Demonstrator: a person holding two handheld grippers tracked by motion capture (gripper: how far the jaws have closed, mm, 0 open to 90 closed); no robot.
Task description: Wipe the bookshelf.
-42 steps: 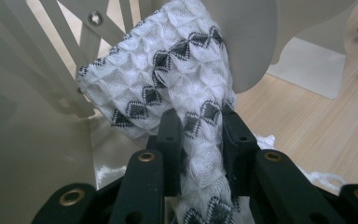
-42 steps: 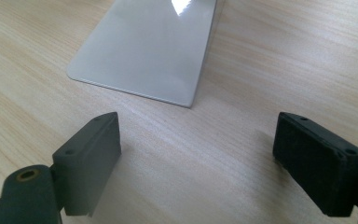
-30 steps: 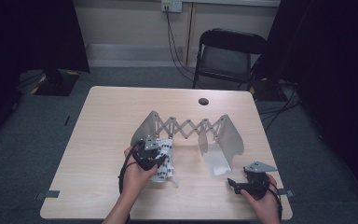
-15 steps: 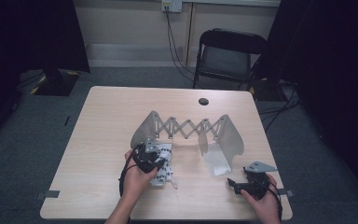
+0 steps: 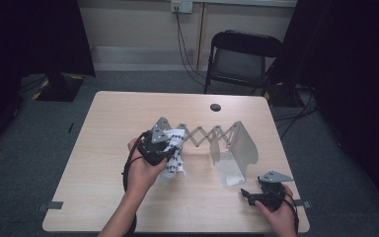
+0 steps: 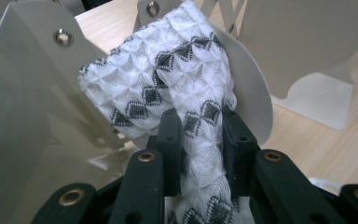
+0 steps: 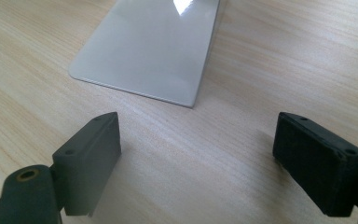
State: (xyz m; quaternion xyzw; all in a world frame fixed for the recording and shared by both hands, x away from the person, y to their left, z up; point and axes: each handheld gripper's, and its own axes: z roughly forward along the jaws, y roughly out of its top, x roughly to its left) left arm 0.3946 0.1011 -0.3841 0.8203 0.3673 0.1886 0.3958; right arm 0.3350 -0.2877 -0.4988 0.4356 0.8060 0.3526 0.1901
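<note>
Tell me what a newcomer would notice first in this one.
The eye goes to the left gripper, near the table's middle, shut on a white cloth with black diamonds, lifted at the left end plate of a grey expanding rack. The right gripper rests with jaws open at the table's near right corner, facing the rack's flat foot.

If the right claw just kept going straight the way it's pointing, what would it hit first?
Probably the flat base of the metal rack, lying on the table just ahead of the open right claw. Only bare wood lies between; depth is hard to judge.
</note>
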